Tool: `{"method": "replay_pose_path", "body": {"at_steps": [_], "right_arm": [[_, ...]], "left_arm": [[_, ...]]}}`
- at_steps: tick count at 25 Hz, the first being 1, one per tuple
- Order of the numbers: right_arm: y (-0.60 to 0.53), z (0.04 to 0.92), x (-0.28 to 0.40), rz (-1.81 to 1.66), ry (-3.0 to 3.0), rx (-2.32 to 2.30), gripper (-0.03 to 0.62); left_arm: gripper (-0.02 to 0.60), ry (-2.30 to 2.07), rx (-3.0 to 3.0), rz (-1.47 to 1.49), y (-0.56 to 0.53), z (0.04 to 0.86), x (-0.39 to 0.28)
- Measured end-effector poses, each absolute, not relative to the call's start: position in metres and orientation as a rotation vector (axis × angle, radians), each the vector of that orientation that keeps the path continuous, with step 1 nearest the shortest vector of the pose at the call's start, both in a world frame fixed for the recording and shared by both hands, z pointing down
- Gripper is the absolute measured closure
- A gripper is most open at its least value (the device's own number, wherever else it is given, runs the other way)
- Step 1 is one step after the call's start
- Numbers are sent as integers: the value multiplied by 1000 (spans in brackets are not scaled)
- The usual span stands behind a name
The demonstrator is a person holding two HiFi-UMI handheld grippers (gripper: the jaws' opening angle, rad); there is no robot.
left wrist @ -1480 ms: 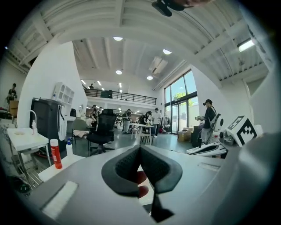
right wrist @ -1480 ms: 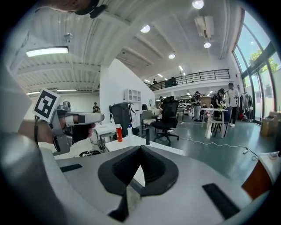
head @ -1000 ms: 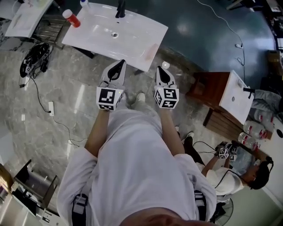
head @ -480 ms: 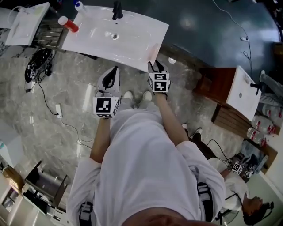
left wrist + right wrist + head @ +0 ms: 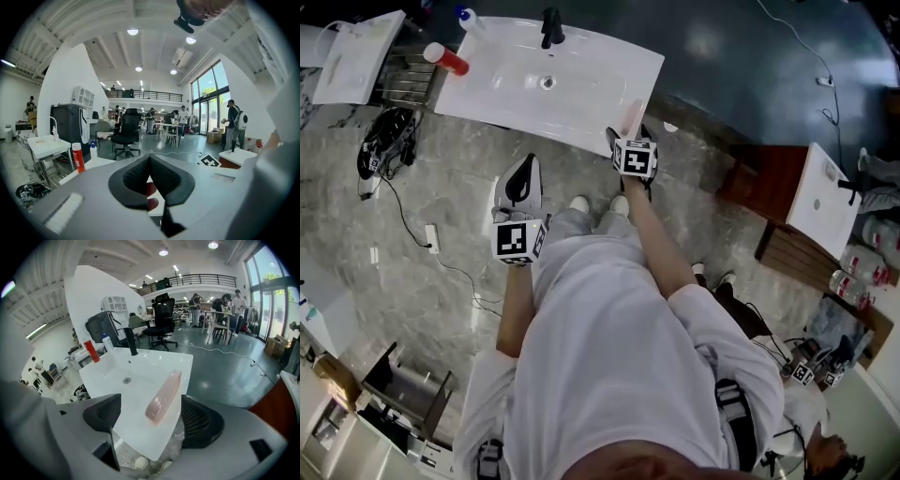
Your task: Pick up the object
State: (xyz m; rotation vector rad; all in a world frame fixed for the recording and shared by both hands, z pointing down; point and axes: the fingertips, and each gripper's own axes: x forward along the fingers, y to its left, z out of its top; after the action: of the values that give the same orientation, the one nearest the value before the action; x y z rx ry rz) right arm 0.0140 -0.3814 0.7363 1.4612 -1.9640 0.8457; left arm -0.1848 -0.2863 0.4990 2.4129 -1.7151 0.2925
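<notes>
A long pink case [image 5: 630, 116] lies along the right edge of the white sink top [image 5: 581, 89]. My right gripper [image 5: 630, 133] sits at that edge. In the right gripper view the pink case [image 5: 163, 396] lies on the sink top [image 5: 136, 376], its near end between the two black pads [image 5: 200, 420]. The jaws are opening and the pads stand clear of the case. My left gripper [image 5: 519, 184] hangs over the floor to the left, short of the sink. Its pads [image 5: 136, 176] meet with nothing between them.
On the sink stand a black faucet [image 5: 551, 22], a red bottle [image 5: 447, 58] and a white bottle [image 5: 469, 18]. A second basin on a wooden stand [image 5: 818, 201] is at the right. Cables and black gear [image 5: 384, 141] lie on the floor at the left. Another person [image 5: 806, 394] is at the lower right.
My right gripper has moved forward to the sink's right edge and its jaws have spread around the pink case's near end. The left gripper has drifted slightly left and back.
</notes>
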Motion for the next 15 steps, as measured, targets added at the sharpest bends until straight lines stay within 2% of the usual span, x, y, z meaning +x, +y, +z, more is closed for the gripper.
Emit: {"method": "replay_pose_path", "body": {"at_steps": [4, 8, 13, 15], "right_arm": [[-390, 752, 9, 930, -1934, 1464, 175], [-396, 760, 9, 953, -1906, 1487, 131], [-397, 773, 8, 997, -1867, 1478, 131], [-398, 776, 8, 1005, -1853, 1474, 165]], "left_arm": [[581, -1711, 2418, 318, -290, 502, -187], [581, -1696, 2410, 335, -288, 507, -187], [581, -1710, 2388, 347, -289, 510, -194], [581, -1718, 2379, 351, -290, 511, -197]]}}
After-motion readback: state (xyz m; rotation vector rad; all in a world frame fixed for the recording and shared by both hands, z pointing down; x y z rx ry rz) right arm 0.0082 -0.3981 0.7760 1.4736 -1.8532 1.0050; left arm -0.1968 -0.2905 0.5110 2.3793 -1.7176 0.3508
